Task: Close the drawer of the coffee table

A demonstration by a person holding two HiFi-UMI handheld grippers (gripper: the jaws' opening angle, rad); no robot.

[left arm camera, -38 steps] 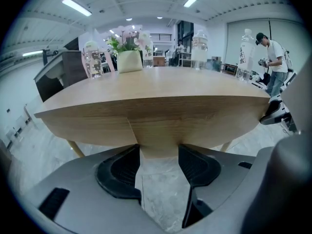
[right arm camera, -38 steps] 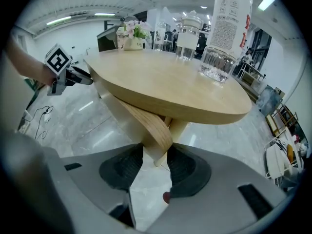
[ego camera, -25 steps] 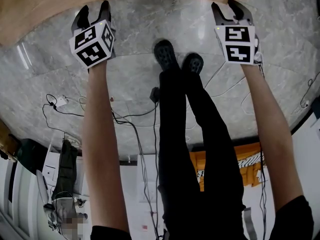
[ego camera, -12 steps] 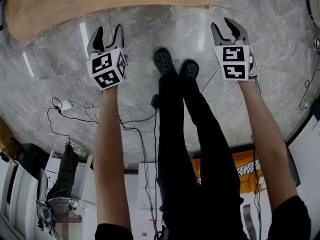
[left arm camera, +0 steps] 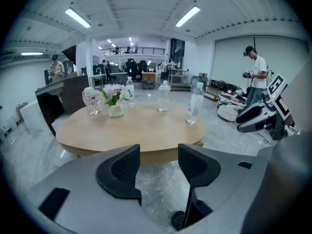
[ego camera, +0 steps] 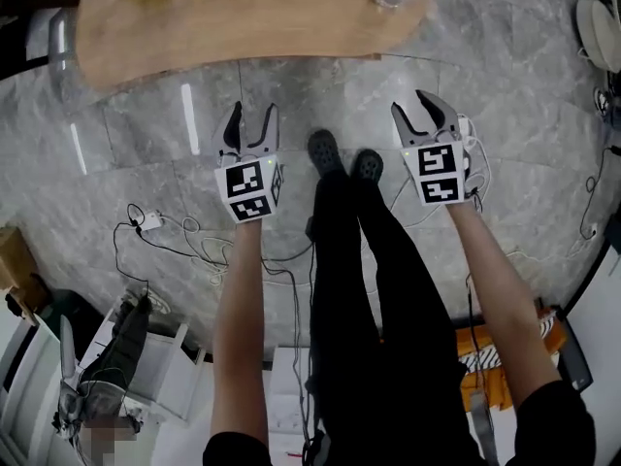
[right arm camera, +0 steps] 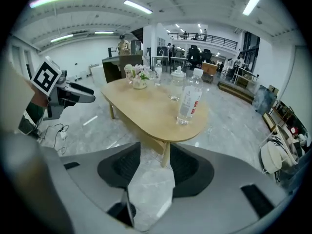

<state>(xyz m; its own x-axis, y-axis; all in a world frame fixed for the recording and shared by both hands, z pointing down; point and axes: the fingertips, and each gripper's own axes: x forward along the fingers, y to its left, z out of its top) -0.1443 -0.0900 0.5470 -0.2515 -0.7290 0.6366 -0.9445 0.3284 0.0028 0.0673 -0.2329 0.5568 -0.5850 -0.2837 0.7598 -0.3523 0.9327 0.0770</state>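
Observation:
The oval wooden coffee table (ego camera: pixel 252 17) lies at the top of the head view, and its top fills the middle of the left gripper view (left arm camera: pixel 131 128) and the right gripper view (right arm camera: pixel 156 108). No open drawer shows under its edge. My left gripper (ego camera: pixel 252 124) hangs over the marble floor short of the table, open and empty (left arm camera: pixel 158 157). My right gripper (ego camera: pixel 419 115) is level with it on the right. Its jaws are opening, with nothing between them (right arm camera: pixel 155 162). Neither gripper touches the table.
On the table stand water bottles (right arm camera: pixel 190 101), glasses and a small flower vase (left arm camera: pixel 115 106). The person's black shoes (ego camera: pixel 325 149) stand between the grippers. Cables (ego camera: pixel 175 236) trail over the floor at the left. Another person (left arm camera: pixel 253 79) stands far right.
Both grippers have drawn back from the table's edge and risen. The table now looks smaller and farther, and the things on its top have come into view.

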